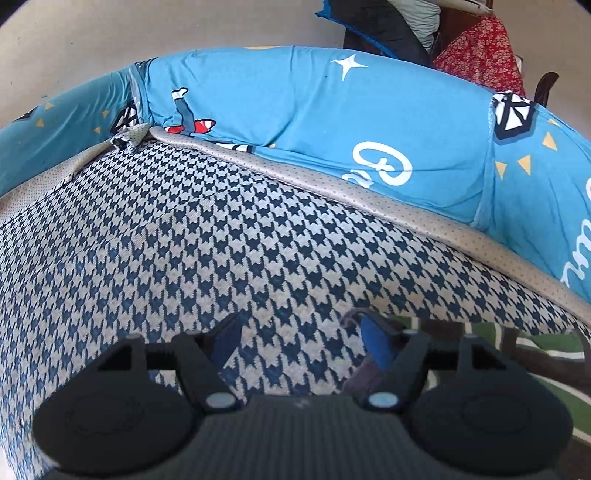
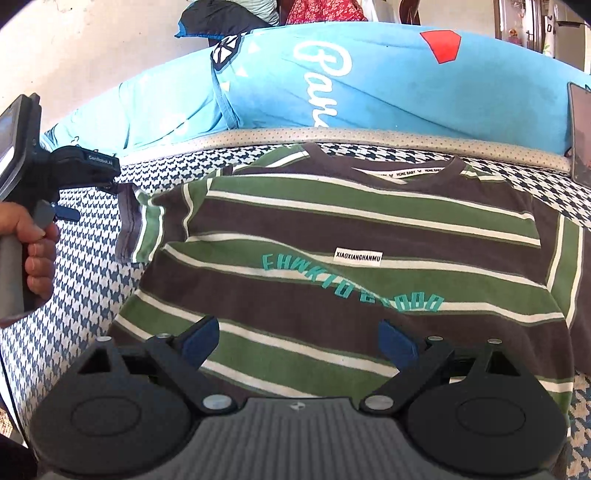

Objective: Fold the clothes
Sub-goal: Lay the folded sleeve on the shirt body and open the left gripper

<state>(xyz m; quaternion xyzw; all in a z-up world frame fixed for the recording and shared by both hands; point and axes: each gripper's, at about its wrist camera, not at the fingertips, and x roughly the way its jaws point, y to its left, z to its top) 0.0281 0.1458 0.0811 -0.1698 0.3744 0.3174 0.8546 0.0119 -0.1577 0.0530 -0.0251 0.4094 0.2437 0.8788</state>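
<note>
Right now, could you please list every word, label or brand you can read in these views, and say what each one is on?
"XIAOXIANGHANMU": white patch on the striped T-shirt.
"HONE BABY", repeated: neck tape inside its collar.
"EHWKID", then letters lost in a crease: teal chest print.
"GenRobot.AI": left gripper.
White cursive starting "Ba": blue cushion; the rest is cut off.
Signs at the room's far edge: too small to read.

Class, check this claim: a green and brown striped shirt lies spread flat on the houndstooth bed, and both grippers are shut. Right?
Not quite. The shirt does lie flat on the bed, but both grippers are open: the left gripper in the left wrist view, the right gripper in the right wrist view.
</note>
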